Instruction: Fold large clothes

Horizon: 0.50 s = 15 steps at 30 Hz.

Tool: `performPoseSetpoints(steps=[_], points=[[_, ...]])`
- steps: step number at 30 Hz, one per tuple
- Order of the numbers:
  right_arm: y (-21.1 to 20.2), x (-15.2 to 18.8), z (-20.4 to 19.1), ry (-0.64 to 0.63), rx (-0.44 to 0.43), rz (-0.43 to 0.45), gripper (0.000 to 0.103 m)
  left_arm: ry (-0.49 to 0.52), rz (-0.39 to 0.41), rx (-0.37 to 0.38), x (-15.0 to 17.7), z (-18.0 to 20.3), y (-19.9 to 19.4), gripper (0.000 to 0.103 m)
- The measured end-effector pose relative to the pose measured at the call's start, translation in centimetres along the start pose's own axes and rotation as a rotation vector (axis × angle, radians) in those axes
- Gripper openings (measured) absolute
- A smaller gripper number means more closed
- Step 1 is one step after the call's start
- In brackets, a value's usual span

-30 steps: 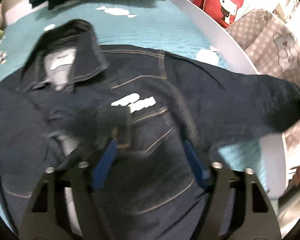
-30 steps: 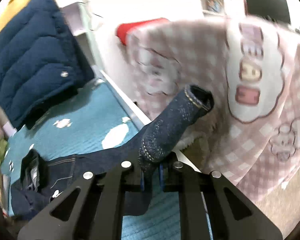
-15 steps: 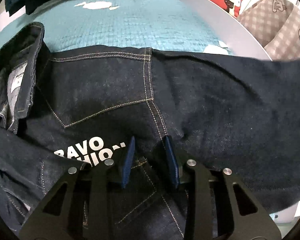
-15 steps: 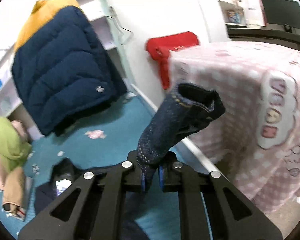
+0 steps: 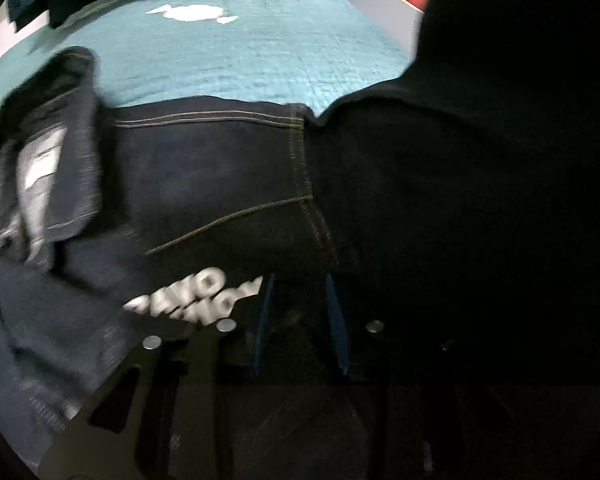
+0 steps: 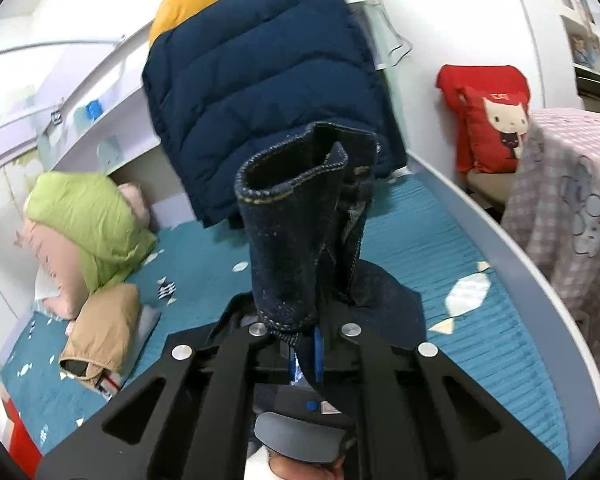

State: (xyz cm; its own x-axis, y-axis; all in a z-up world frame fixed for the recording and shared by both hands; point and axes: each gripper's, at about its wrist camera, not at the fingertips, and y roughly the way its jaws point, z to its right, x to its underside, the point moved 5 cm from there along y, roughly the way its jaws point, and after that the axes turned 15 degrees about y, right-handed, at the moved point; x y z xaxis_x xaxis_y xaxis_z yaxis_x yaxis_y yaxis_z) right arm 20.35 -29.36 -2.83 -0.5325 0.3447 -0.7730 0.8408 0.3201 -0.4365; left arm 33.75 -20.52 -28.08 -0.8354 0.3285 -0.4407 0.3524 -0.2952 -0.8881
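Observation:
A dark denim jacket (image 5: 220, 184) with white chest lettering lies front up on the teal bed cover (image 5: 240, 60), its collar (image 5: 60, 152) at the left. My left gripper (image 5: 298, 316) points down at the chest beside the lettering, and its jaws are closing on a bunch of denim between the blue pads. The jacket's sleeve (image 5: 500, 160) hangs as a dark mass over the right half of the left wrist view. My right gripper (image 6: 306, 340) is closing tighter on that sleeve just below the cuff (image 6: 296, 208), which stands upright above the bed.
A navy and yellow puffer jacket (image 6: 260, 80) hangs at the bed's far end. A green pillow (image 6: 84, 216) and a tan folded garment (image 6: 104, 328) lie at the left. Past the white bed rail (image 6: 520, 280) are a red cushion (image 6: 496, 128) and a pink checked blanket (image 6: 572, 208).
The right gripper swung the sleeve up from beside the bed and in over it. The left gripper dropped onto the jacket's chest and narrowed its jaws; the sleeve now darkens its right side.

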Motion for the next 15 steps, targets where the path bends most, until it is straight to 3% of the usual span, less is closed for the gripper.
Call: performPoseSetpoints(steps=[6, 11, 15], points=[[1.2, 2.0, -2.6, -0.035, 0.010, -0.048, 0.006, -0.090, 0.016, -0.023, 3.6, -4.3, -6.2, 0.027], [3.3, 4.5, -5.0, -0.083, 0.020, -0.098, 0.006, -0.156, 0.054, 0.021, 6.9, -9.5, -10.7, 0.027], [5.9, 7.1, -6.7, -0.136, 0.036, -0.148, 0.006, -0.220, 0.075, -0.085, 9.5, -15.0, -13.9, 0.027]])
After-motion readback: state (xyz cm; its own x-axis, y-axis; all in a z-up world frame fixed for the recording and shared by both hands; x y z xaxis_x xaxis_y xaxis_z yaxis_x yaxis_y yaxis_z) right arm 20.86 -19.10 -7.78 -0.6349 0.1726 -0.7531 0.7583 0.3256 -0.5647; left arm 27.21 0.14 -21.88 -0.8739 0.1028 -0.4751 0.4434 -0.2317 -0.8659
